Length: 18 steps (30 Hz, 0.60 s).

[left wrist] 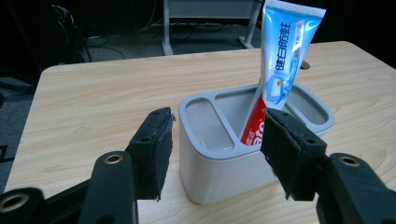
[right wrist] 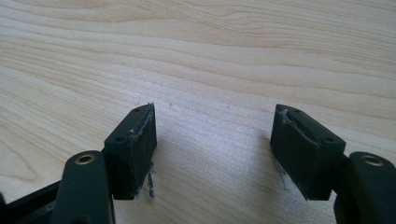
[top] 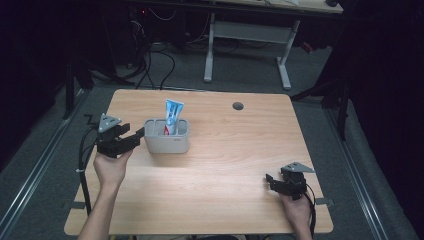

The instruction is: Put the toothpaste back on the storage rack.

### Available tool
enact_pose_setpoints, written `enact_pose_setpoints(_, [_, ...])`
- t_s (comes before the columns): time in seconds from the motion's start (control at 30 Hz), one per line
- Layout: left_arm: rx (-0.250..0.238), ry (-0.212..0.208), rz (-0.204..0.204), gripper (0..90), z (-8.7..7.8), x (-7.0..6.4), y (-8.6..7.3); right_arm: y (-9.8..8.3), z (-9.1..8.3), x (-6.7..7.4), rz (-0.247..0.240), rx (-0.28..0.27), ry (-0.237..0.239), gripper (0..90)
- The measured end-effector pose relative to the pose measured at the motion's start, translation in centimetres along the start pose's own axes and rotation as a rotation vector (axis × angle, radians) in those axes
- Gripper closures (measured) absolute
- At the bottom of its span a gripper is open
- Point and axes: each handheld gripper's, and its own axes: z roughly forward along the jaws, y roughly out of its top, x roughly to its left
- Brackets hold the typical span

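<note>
Left tongs (left wrist: 215,154) apart, pads flanking near end of grey rounded-rectangular plastic holder (left wrist: 224,172), not pressing. Holder stands left of centre on pale wood-grain counter (top: 225,165); blue-white soft toothpaste tube (left wrist: 280,65) leans upright in its middle compartment. Holder likely light, rigid, smooth-walled, may slip; grip across short end wall. Right tongs (right wrist: 215,149) apart, empty, well right of holder.
</note>
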Motion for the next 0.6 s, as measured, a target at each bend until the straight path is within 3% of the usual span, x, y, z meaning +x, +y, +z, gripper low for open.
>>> enact_pose_setpoints(0.6, [-0.002, 0.018, -0.017, 43.2, -0.6, 0.5, -1.3, 0.0, 0.0, 0.0, 0.000, 0.000, 0.000, 31.7])
